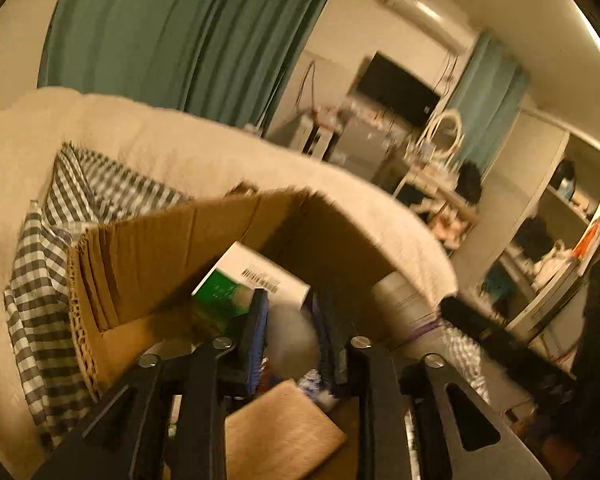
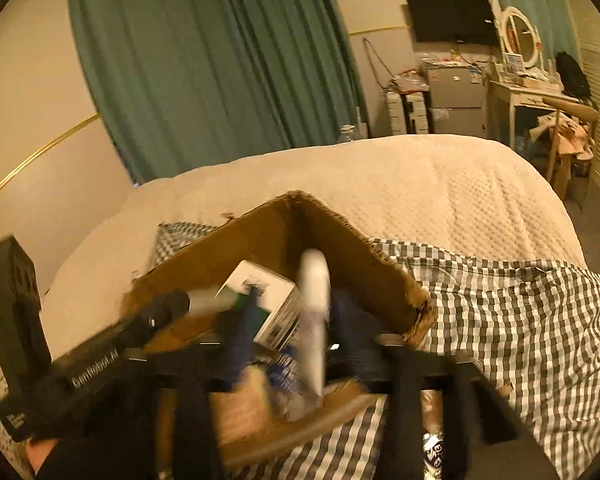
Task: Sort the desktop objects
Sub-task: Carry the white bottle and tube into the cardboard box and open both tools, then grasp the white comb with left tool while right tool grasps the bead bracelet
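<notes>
Between the blue pads of my right gripper (image 2: 290, 320) sits a white tube (image 2: 314, 300), blurred, standing nearly upright over the open cardboard box (image 2: 380, 276); the pads look spread to either side of it, and I cannot tell whether they actually press on it. Just beside the tube, inside the box, lies a white carton (image 2: 266, 300) with a green patch and dark print too smeared to read. Over on the left of this view, my left gripper's black body shows white lettering, roughly "GenRobot.AI" (image 2: 94, 376).

Down my left gripper (image 1: 290, 316) now: pads set apart, a pale blurred shape between them; gripped or not, I cannot tell. Past the tips is the same white carton (image 1: 256, 276), showing a barcode label and its green panel. A tan flap (image 1: 284, 432) lies below the fingers.

Outward, the box rests on a grey-and-white checked cloth (image 2: 500, 320) spread over the cream quilted bed (image 2: 420, 184). Beyond that, green curtains (image 2: 204, 68) and a dark screen (image 2: 452, 20) on the wall.
</notes>
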`<state>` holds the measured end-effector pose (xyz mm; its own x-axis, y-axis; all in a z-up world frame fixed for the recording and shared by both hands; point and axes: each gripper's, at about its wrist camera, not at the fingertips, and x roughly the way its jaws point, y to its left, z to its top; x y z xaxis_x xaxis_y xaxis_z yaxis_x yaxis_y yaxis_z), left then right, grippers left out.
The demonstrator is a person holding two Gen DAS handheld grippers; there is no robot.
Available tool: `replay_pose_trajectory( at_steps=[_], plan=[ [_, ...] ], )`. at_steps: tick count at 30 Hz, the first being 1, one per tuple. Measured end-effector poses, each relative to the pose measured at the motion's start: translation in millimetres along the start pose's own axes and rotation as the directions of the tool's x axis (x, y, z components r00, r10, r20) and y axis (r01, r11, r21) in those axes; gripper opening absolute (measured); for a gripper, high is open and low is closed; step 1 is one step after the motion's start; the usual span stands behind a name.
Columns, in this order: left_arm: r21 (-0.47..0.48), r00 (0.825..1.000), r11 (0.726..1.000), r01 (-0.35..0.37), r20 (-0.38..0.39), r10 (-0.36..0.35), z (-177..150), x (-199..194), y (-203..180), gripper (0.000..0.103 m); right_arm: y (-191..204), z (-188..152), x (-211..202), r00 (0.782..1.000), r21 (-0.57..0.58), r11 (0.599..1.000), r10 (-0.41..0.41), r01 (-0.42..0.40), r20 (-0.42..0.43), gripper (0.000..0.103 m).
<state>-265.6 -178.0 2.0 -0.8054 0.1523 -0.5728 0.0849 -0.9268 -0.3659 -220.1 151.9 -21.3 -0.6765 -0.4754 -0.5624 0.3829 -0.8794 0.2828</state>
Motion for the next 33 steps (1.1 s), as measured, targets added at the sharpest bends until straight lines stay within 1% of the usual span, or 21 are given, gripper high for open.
replay_pose_trajectory(
  at_steps=[1, 2, 3, 5, 8, 13, 16, 17, 19, 22, 24, 26, 27, 28, 29, 30, 32, 33],
  plan=[
    [-0.001, 1.0, 1.0, -0.008, -0.003, 0.008, -1, 3, 1, 0.07, -6, 0, -2, 1.0, 0.022, 1.0, -0.015, 0.015, 0.019, 0.066],
    [-0.009, 1.0, 1.0, -0.017, 0.001, 0.017, -1, 4, 0, 0.081, -11, 0, -4, 0.999, 0.038, 0.999, -0.024, 0.023, 0.029, 0.067],
    [-0.02, 1.0, 0.999, -0.027, 0.01, 0.028, -2, 4, 0, 0.087, -15, -1, -8, 0.999, 0.053, 0.998, -0.038, 0.036, 0.034, 0.071],
    [-0.017, 0.999, 0.999, -0.043, 0.019, 0.043, -5, -2, -10, 0.087, -28, -2, -17, 0.997, 0.084, 0.994, -0.072, 0.068, 0.04, 0.072],
    [0.024, 0.998, 0.998, -0.057, 0.022, 0.057, -12, -13, -25, 0.089, -39, -10, -39, 0.99, 0.094, 0.988, -0.128, 0.123, 0.05, 0.072],
    [0.115, 0.997, 0.991, -0.066, 0.051, 0.06, -25, -37, -56, 0.089, -48, -32, -95, 0.973, 0.063, 0.975, -0.219, 0.214, 0.069, 0.072],
    [0.159, 0.997, 0.986, -0.06, 0.061, 0.051, -41, -51, -80, 0.091, -54, -44, -130, 0.961, 0.034, 0.964, -0.264, 0.262, 0.08, 0.072],
    [0.166, 0.996, 0.984, -0.061, 0.072, 0.05, -51, -58, -90, 0.092, -56, -49, -144, 0.96, 0.031, 0.964, -0.265, 0.263, 0.09, 0.072],
    [0.18, 0.997, 0.983, -0.037, 0.071, 0.024, -65, -67, -105, 0.099, -64, -57, -164, 0.962, 0.039, 0.968, -0.25, 0.247, 0.108, 0.072],
    [0.194, 1.0, 0.981, 0.02, 0.019, -0.024, -93, -74, -127, 0.1, -69, -69, -192, 0.958, 0.041, 0.964, -0.264, 0.261, 0.114, 0.072],
    [0.217, 0.998, 0.974, 0.063, -0.043, -0.055, -117, -71, -142, 0.101, -73, -80, -209, 0.954, 0.039, 0.961, -0.276, 0.274, 0.12, 0.073],
    [0.239, 0.988, 0.962, 0.128, -0.115, -0.103, -142, -65, -153, 0.102, -80, -93, -223, 0.953, 0.04, 0.96, -0.279, 0.276, 0.116, 0.075],
    [0.249, 0.979, 0.954, 0.166, -0.161, -0.128, -158, -61, -159, 0.102, -83, -100, -228, 0.955, 0.042, 0.961, -0.275, 0.272, 0.113, 0.076],
    [0.255, 0.971, 0.949, 0.184, -0.198, -0.135, -172, -58, -163, 0.102, -85, -105, -232, 0.956, 0.042, 0.962, -0.271, 0.268, 0.111, 0.077],
    [0.26, 0.965, 0.946, 0.192, -0.226, -0.133, -188, -54, -166, 0.102, -89, -113, -236, 0.957, 0.045, 0.963, -0.27, 0.266, 0.108, 0.077],
    [0.266, 0.964, 0.946, 0.188, -0.235, -0.125, -200, -53, -170, 0.102, -91, -119, -239, 0.956, 0.05, 0.961, -0.275, 0.271, 0.107, 0.077],
    [0.284, 0.964, 0.945, 0.161, -0.25, -0.089, -219, -48, -174, 0.102, -100, -133, -244, 0.955, 0.061, 0.96, -0.279, 0.274, 0.101, 0.077],
    [0.298, 0.967, 0.944, 0.142, -0.246, -0.067, -228, -46, -177, 0.102, -104, -139, -246, 0.954, 0.066, 0.959, -0.282, 0.277, 0.098, 0.077]
  ],
)
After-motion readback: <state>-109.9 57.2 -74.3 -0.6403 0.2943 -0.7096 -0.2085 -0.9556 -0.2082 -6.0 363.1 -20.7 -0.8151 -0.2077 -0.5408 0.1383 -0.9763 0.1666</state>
